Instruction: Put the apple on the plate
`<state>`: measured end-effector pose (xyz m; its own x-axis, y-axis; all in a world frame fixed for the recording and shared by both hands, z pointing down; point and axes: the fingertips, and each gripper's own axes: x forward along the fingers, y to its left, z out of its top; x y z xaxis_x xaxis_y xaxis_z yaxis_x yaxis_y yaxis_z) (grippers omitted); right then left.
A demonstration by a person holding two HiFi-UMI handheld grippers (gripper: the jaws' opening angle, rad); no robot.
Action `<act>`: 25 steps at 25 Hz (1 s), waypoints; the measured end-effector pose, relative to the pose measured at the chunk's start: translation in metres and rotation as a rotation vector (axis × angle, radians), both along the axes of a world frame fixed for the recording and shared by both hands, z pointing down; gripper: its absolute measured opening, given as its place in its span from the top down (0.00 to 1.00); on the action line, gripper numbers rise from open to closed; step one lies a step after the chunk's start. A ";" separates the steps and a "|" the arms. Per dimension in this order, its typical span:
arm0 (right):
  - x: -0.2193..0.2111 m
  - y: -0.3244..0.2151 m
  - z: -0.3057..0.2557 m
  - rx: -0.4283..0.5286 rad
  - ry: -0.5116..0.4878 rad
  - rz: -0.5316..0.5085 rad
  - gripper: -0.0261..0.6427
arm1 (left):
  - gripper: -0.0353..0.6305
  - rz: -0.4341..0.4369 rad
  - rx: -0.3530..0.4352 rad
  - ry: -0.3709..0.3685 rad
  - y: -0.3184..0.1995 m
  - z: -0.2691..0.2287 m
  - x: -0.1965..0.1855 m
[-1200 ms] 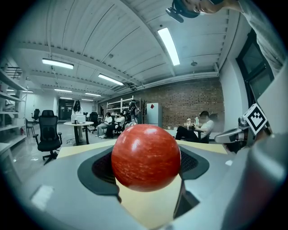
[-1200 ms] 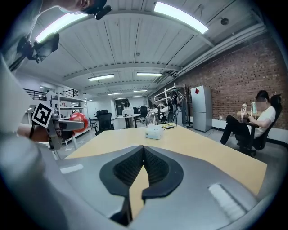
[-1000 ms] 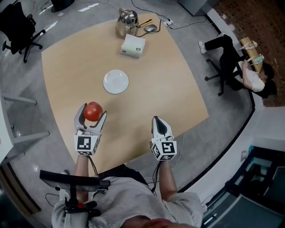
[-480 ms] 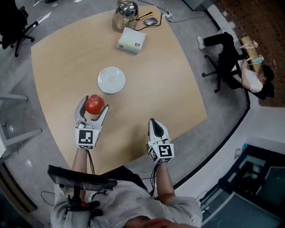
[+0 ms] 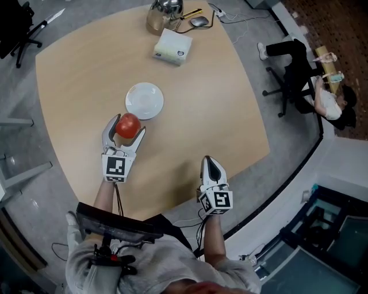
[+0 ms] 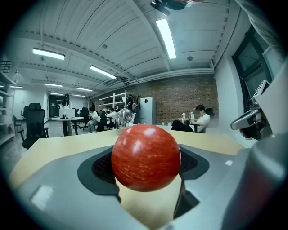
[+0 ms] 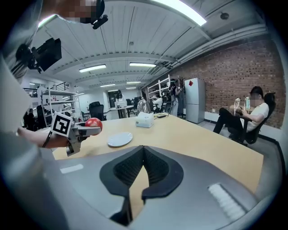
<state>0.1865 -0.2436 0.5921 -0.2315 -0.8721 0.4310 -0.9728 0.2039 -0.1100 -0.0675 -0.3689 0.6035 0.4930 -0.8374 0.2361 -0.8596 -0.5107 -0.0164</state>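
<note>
Left arm: reaches forward over the table (image 5: 213, 97), forearm straight, marker cube facing up. The left gripper (image 5: 126, 127) points away from the body and slightly right, toward the plate (image 5: 144, 101).

Left jaws: clamped on the red apple (image 5: 129, 124), one dark pad on each flank. The left gripper view shows the apple seated between the pads, with its lower half sunk between them and its top standing proud.

Apple position: in the head view it sits just short of the plate's near rim, not over the plate. In the right gripper view the apple (image 7: 93, 123) and its gripper are raised off the tabletop, to the left of the plate (image 7: 120, 139) and higher than it. No contact between apple and plate.

Right arm: drawn back close to the body, elbow bent. The right gripper (image 5: 210, 165) is at the table's near edge, well apart from the left one, and points forward. Its jaws are pressed together along a single seam with nothing between them.

Far side of the table: a white tissue box (image 5: 172, 47), a glass kettle (image 5: 164, 14) and a computer mouse (image 5: 199, 22), all well beyond the plate.

Off the table, to the right: a seated person (image 5: 322, 95).
</note>
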 end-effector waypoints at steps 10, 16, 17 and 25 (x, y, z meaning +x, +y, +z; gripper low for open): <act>0.018 0.002 0.018 -0.034 0.022 0.035 0.95 | 0.35 0.001 -0.006 -0.002 -0.030 0.036 0.013; 0.019 0.008 0.019 -0.055 0.022 0.039 0.95 | 0.35 -0.006 0.003 -0.037 -0.038 0.040 0.017; 0.020 0.007 0.021 -0.057 0.022 0.039 0.95 | 0.35 -0.009 0.005 -0.041 -0.040 0.042 0.018; 0.024 -0.001 0.032 -0.070 0.016 0.040 0.95 | 0.35 -0.020 0.009 -0.021 -0.051 0.054 0.022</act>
<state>0.2109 -0.2442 0.6241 -0.1897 -0.8484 0.4943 -0.9818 0.1572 -0.1070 -0.0456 -0.4198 0.6573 0.4714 -0.8490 0.2385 -0.8689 -0.4934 -0.0392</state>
